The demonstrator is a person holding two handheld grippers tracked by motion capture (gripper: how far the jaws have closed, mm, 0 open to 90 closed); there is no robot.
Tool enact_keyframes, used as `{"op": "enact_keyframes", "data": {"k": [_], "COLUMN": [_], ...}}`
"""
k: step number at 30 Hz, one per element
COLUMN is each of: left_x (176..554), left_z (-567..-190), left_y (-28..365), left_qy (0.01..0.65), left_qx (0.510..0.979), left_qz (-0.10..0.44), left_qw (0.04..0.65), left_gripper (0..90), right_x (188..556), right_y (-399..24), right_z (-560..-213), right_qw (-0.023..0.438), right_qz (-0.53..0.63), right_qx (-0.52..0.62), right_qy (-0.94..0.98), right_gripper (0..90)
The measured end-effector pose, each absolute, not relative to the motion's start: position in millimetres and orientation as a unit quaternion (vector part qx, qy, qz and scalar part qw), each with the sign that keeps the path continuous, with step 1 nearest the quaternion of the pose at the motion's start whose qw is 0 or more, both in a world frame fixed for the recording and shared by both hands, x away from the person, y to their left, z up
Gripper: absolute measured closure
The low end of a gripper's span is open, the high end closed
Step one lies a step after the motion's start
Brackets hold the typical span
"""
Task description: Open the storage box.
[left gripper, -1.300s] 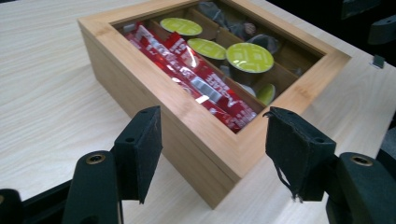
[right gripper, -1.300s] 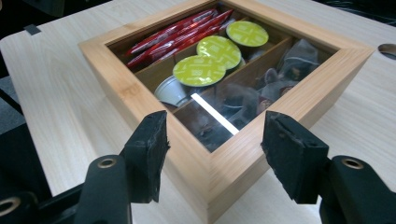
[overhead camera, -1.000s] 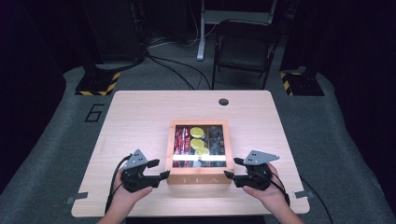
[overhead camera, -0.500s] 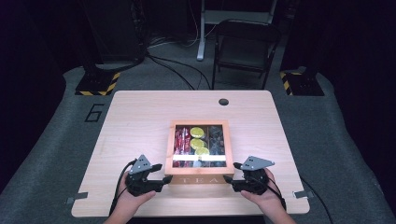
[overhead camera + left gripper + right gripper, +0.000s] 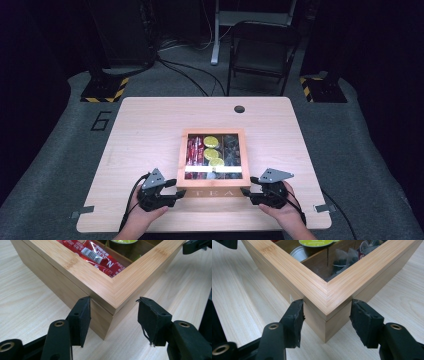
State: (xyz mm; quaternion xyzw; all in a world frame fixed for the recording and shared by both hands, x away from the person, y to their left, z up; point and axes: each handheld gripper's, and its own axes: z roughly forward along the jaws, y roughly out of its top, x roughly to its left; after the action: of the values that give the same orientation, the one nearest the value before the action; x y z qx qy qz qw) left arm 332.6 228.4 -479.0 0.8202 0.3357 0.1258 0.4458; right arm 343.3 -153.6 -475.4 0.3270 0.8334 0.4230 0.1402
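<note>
"TEA" reads across the front wall of the wooden box, right between the two tongs. A large "6" marks the grey floor mat, far beyond the left tongs. The red sachets' lettering can't be read whole.

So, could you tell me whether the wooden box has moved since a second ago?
No: the wooden box keeps its place below the table's hole.
</note>
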Motion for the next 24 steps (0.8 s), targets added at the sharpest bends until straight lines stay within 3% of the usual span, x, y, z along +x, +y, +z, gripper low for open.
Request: {"op": "enact_keyframes", "data": {"k": [8, 24], "left_x": [334.3, 333.2], "left_z": [-481.9, -480.1], "left_y": [228.0, 225.8], "left_qy": [0.338, 0.348], "left_qx": [0.825, 0.818], "left_qz": [0.134, 0.138], "left_qw": [0.433, 0.436], "left_gripper": [48.5, 48.1], "right_x": [343.1, 343.1], "right_y": [-154.8, -153.6], "right_z": [-476.3, -474.3], "right_qw": [0.141, 0.15], "right_qz": [0.42, 0.417], "right_qx": [0.323, 0.314], "right_qy": [0.836, 0.839], "right_gripper": [46.2, 46.2]}}
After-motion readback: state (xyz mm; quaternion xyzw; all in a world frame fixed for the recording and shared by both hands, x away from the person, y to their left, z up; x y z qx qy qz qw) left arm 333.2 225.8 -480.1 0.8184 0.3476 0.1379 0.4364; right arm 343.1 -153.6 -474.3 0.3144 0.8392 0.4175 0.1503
